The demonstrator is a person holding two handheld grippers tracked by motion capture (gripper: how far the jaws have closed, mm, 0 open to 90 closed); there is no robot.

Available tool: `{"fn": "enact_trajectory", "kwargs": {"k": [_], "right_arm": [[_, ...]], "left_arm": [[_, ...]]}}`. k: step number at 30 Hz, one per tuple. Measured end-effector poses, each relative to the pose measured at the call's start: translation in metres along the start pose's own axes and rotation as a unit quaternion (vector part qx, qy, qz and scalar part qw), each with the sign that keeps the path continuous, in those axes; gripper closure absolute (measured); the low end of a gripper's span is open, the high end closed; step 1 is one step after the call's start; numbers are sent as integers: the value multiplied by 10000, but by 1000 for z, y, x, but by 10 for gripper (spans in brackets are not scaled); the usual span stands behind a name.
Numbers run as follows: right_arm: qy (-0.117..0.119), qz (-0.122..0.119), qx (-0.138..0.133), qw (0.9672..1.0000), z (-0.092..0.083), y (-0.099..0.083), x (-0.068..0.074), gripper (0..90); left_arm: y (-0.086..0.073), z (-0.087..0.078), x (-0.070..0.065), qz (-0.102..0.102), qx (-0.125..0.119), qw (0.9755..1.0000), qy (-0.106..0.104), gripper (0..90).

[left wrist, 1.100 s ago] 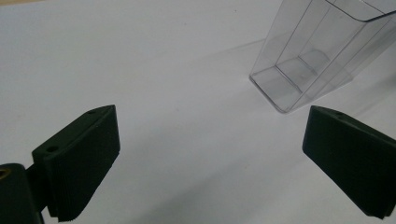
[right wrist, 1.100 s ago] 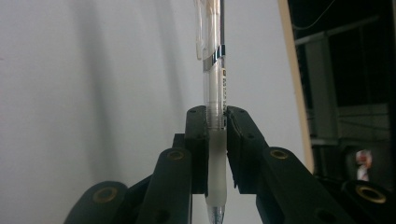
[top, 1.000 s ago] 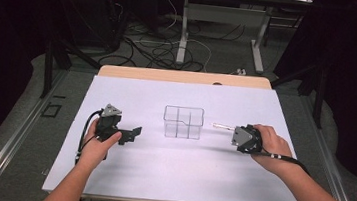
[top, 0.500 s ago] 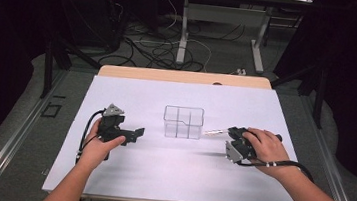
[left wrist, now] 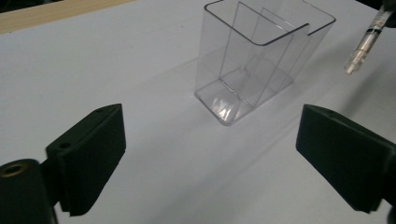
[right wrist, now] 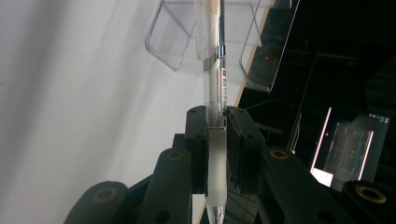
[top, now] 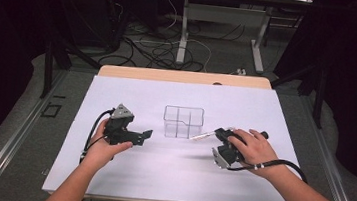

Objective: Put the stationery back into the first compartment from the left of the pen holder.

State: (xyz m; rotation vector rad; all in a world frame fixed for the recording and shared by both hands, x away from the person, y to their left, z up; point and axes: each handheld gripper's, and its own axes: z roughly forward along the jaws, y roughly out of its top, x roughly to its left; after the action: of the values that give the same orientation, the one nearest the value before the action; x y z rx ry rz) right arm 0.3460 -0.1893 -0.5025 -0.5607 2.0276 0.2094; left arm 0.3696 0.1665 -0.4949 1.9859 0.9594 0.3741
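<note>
Between the black fingers [right wrist: 204, 140] of the right gripper [right wrist: 217, 144] a clear plastic pen with a frosted grip [right wrist: 215, 154] was pinched near its middle, and its far end pointed past the fingertips toward the clear plastic organiser box with inner dividers [top: 182, 122]. On the high view the right gripper [top: 222, 148] was just beside the right wall of this box, and the pen [top: 202, 136] reached out from it almost to that wall, low above the white table sheet [top: 168, 175].

The left gripper [top: 138, 135] was on the other side of the box, near but apart from it. Its two black pads [left wrist: 91, 156] were spread wide, with nothing between them; they had just been closing a little. Ahead of these pads stood the box [left wrist: 254, 60], and the pen tip [left wrist: 364, 44] hung beyond it to the right.

The step in hand seemed to be placing the pen into a compartment. To do it well, I think the right hand should lift and tilt the pen more upright, so the end clears the rim, then lower it inside one divider before releasing. The light box could slide or tip when pushed, so the left gripper might steady its wall first.
</note>
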Motion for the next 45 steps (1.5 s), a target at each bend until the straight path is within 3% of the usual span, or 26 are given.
{"fn": "enact_trajectory", "kwargs": {"k": [2, 4, 5, 15, 23, 29, 33, 34, 37, 45], "right_arm": [[94, -146, -31, 9998, 1, 6, -2, 792], [-58, -176, -148, 9997, 4, 11, -1, 792], [67, -208, -122, 9997, 4, 14, -2, 792], [-116, -511, -285, 9982, 8, 33, -5, 792], [-126, -646, -391, 9971, 7, 43, -2, 792], [-99, -822, -464, 9955, 9, 50, 1, 792], [-85, -883, -598, 9943, 12, 56, 6, 792], [-32, -806, -579, 9951, 12, 58, 8, 792], [-73, -923, -660, 9935, 14, 63, 11, 792], [-78, -1188, -766, 9899, 16, 73, 13, 792]], "left_arm": [[1, -1, -3, 20, 39, 10000, -53, 152], [2, 0, -5, 37, 25, 10000, -59, 157], [2, 0, -6, 47, 35, 9999, -92, 159], [3, 2, -14, 164, 214, 9994, -196, 252], [4, 4, -26, 504, 299, 9974, -431, 325], [6, 11, -39, 501, 482, 9956, -623, 340], [8, 19, -48, 449, 648, 9935, -824, 394], [8, 22, -50, 464, 674, 9928, -878, 405], [10, 27, -56, 571, 850, 9902, -952, 461], [23, 38, -71, 832, 1296, 9809, -1185, 586]]}}
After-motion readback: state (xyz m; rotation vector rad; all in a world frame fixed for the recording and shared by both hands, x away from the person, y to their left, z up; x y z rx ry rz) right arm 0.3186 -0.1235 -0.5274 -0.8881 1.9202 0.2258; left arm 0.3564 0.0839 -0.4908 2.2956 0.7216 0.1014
